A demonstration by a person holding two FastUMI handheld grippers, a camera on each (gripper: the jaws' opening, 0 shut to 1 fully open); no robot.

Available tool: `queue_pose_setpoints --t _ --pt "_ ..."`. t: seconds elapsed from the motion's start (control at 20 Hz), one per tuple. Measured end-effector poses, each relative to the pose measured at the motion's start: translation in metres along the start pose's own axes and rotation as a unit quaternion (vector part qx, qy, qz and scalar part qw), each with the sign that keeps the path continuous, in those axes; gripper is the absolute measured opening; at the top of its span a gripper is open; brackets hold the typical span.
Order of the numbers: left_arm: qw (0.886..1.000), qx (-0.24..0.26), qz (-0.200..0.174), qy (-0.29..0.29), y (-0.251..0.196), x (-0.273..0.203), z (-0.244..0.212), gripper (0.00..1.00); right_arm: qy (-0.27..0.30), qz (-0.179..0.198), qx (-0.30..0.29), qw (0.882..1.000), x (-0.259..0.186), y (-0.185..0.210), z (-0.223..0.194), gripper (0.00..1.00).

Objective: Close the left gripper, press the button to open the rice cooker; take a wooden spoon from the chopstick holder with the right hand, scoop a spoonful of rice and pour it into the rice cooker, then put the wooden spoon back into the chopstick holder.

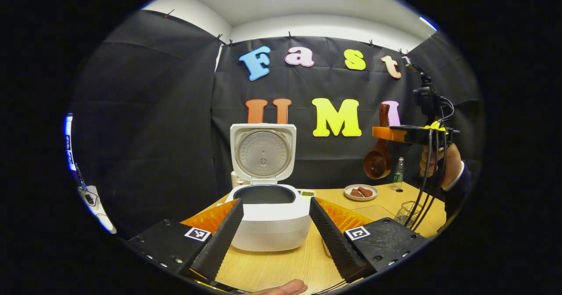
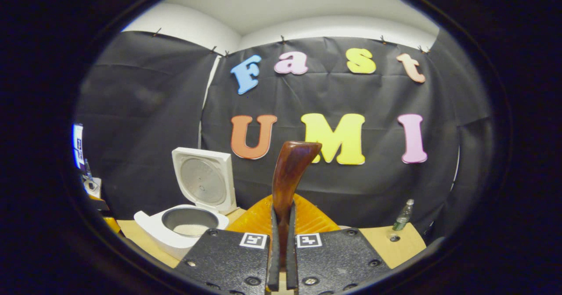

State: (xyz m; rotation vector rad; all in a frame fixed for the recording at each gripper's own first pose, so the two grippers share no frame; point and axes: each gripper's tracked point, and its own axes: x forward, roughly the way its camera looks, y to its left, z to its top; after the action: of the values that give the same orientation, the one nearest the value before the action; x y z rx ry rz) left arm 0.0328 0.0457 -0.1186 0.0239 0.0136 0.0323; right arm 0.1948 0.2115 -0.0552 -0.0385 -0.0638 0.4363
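Right gripper (image 2: 281, 260) clamped on wooden spoon (image 2: 287, 176) handle, bowl hanging below, raised well above the table (image 1: 281, 264). Left gripper (image 1: 276, 238) spread wide, framing the rice cooker (image 1: 270, 218), lid (image 1: 262, 152) up, rice already in pot. Chopstick holder (image 1: 408, 211) low, beneath the spoon. Risk: swinging bowl catching the wire rim, toppling the holder.

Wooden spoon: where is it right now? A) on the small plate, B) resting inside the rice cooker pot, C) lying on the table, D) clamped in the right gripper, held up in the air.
D: in the right gripper view the right gripper has both fingers pressed on the wooden spoon handle; the left gripper view shows it raised above the table.
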Motion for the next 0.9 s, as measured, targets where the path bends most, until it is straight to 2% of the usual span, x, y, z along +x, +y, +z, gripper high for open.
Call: queue_pose_setpoints --t 0.4,0.65,0.75,0.9 --pt "1.0 0.004 -0.014 -0.023 -0.035 0.03 0.011 0.95 0.038 -0.103 0.026 0.994 -0.053 -0.118 -0.038 0.12" --pt "1.0 -0.009 -0.001 -0.01 -0.036 0.052 0.014 0.95 0.065 -0.142 0.037 0.987 -0.063 -0.155 -0.082 0.12" --pt "1.0 -0.015 0.007 -0.006 -0.032 0.059 0.02 0.95 0.076 -0.143 0.029 0.986 -0.064 -0.157 -0.101 0.13" --pt "0.999 -0.004 0.027 -0.031 -0.019 0.073 0.043 0.95 0.092 -0.133 0.034 0.986 -0.067 -0.157 -0.121 0.13"
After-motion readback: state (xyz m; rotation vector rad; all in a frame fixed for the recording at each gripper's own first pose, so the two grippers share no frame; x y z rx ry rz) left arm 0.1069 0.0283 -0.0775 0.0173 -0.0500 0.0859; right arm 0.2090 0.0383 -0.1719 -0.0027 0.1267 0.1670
